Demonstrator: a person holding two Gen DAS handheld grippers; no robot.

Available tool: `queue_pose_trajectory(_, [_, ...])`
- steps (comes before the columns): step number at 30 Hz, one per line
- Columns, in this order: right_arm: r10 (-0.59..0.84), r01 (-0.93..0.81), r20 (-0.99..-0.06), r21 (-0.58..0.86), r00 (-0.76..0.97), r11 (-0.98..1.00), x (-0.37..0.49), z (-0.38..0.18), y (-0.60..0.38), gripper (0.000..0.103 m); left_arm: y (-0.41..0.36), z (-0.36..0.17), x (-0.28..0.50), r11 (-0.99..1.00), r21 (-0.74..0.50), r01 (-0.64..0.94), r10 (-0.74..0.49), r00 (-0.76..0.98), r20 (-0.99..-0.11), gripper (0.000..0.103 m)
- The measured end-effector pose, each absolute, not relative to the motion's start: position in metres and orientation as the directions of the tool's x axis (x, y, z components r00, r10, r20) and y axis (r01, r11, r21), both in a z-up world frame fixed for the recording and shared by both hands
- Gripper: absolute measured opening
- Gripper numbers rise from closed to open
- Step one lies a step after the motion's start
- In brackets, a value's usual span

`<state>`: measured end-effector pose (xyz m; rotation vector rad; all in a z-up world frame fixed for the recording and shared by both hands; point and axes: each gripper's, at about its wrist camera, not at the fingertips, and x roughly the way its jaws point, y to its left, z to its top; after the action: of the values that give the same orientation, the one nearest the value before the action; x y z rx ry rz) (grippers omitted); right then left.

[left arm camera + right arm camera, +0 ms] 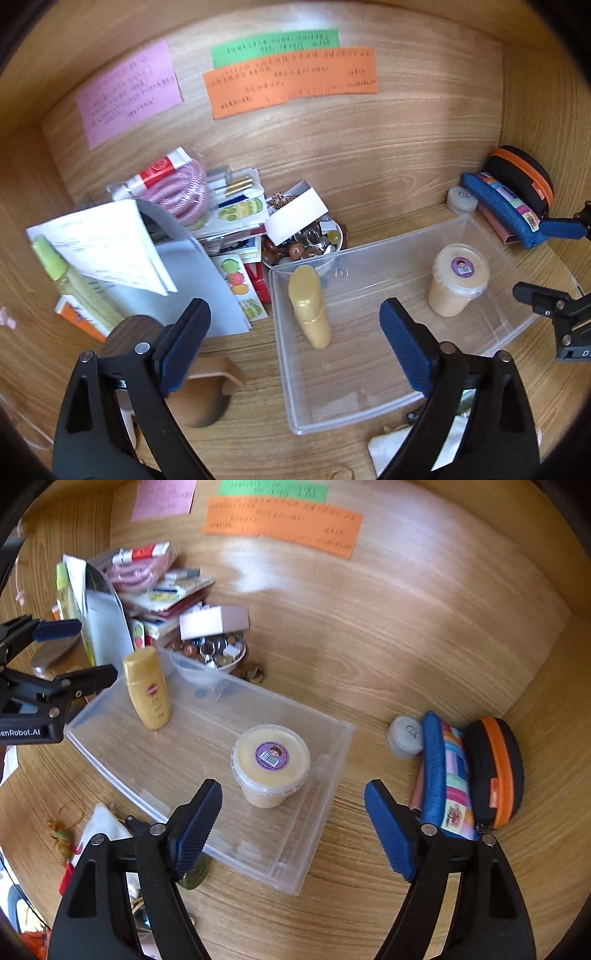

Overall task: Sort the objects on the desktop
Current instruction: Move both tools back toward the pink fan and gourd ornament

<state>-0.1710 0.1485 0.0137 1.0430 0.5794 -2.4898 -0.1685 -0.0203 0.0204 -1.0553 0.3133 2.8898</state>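
A clear rectangular plastic bin (388, 398) sits on the wooden desk (351, 166). Inside, a gold squeeze bottle (310, 306) stands at its left wall, and a round lidded tub of beige paste (458, 278) stands near its far right corner. The left gripper (295, 343) hovers spread wide over the bin's near edge, holding nothing.

Both grippers same build. Left gripper (295, 332): two matte black plastic arms, each with a triangular cutout, silver rivet heads at the pivots, blue ribbed rubber pads (402, 350) on the fingertips. Right gripper (293, 827): identical black arms, silver rivets, blue ribbed pads (195, 830). In the right wrist view the left unit's side shows a black body with small screws and white lettering reading "enRobot.AI", first letters cut off.
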Motion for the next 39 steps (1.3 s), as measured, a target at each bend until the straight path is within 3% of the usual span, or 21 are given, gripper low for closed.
queue_pose_trajectory(14, [-0.3, 0.466, -0.566, -0.172, -0.768, -0.868, -0.089, 0.039, 0.165, 0.077, -0.021, 0.041, -0.09, -0.98, 0.142, -0.137, 0.032, -0.82, -0.571, 0.102])
queue_pose_trajectory(29, [-0.365, 0.472, -0.573, -0.045, -0.734, -0.88, -0.03, 0.002, 0.189, 0.077, -0.023, 0.012, -0.031, -0.984, 0.1, -0.149, 0.064, -0.81, -0.583, 0.102])
queue_pose_trajectory(39, [-0.429, 0.493, -0.644, 0.091, -0.633, -0.865, -0.026, -0.037, 0.196, 0.077, -0.039, -0.042, -0.024, -0.991, 0.037, -0.129, 0.068, -0.721, -0.689, 0.102])
